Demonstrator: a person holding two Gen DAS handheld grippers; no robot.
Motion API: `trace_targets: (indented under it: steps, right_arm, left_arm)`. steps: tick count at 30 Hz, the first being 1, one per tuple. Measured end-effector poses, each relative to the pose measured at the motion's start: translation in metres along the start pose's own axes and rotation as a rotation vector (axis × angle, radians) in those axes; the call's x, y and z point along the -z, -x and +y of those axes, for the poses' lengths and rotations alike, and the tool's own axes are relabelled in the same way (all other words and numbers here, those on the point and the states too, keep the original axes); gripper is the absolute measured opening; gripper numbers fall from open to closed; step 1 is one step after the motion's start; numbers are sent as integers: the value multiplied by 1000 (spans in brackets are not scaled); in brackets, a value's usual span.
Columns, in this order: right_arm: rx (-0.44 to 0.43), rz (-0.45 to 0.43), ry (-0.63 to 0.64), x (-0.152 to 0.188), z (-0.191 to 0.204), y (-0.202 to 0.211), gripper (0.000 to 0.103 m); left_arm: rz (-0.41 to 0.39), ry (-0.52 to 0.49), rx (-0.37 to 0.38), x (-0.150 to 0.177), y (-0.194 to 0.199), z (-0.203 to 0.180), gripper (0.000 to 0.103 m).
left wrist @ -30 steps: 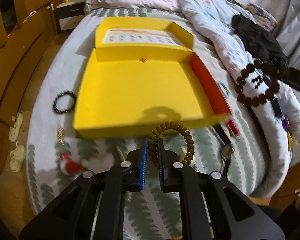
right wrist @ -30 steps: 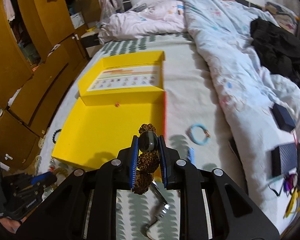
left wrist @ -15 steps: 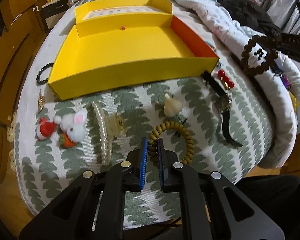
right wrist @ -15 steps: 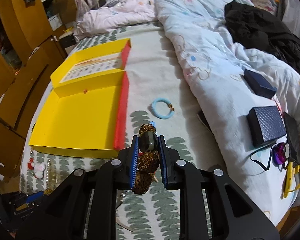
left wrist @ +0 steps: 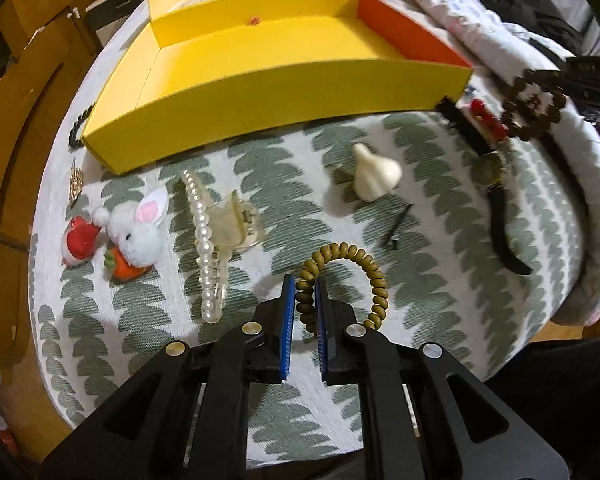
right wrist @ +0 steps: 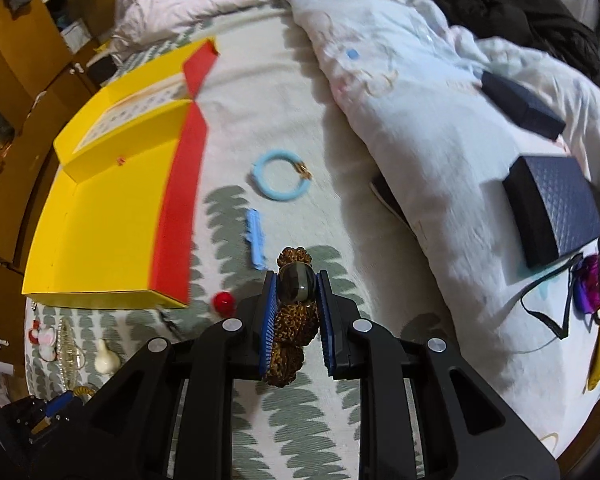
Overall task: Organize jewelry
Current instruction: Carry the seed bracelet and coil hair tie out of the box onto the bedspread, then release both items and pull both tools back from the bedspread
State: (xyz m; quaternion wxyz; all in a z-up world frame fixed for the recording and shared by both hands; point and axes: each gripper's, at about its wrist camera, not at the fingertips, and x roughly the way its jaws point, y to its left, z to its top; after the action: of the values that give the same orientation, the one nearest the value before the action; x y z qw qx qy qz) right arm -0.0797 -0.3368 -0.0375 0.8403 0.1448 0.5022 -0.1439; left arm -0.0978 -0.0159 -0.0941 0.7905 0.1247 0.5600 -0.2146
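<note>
- Blue pads of the left gripper [left wrist: 303,292] are pinched on an olive coil bracelet [left wrist: 354,264], held over the bed's [left wrist: 440,272] near edge.
- Right gripper [right wrist: 296,300] is clamped on a brown bead bracelet [right wrist: 290,326], beside the yellow box's [right wrist: 100,216] red wall.
- Carrying appears underway; next, both pieces need lifting over the box wall and releasing.
</note>
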Motion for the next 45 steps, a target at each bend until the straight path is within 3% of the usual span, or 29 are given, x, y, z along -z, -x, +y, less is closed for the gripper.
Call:
trace_targets:
  steps: [13, 17, 19, 21, 26, 35, 40, 45]
  right_arm:
    - [141, 85, -8, 12, -23, -21, 21]
    - [165, 90, 8, 14, -21, -18, 25]
    - [175, 81, 21, 14, -18, -13, 26]
    - [193, 76, 33, 13, -16, -10, 27]
    - [164, 24, 53, 11, -6, 6, 28]
    - [119, -28, 108, 9, 24, 17, 54]
    - [92, -63, 141, 13, 42, 24, 67]
    - [53, -88, 180, 25, 65, 31, 80]
  left_arm:
    - [31, -12, -55, 3, -15, -2, 11]
    - [30, -11, -58, 1, -14, -3, 13]
    - [23, -15, -57, 0, -12, -4, 19]
    - [9, -18, -58, -1, -8, -6, 31]
    - [-31, -6, -34, -5, 6, -5, 41]
    - [-84, 28, -26, -9, 21, 3, 53]
    - [-156, 24, -77, -13, 33, 1, 63]
    - [-256, 78, -135, -13, 48, 8, 83]
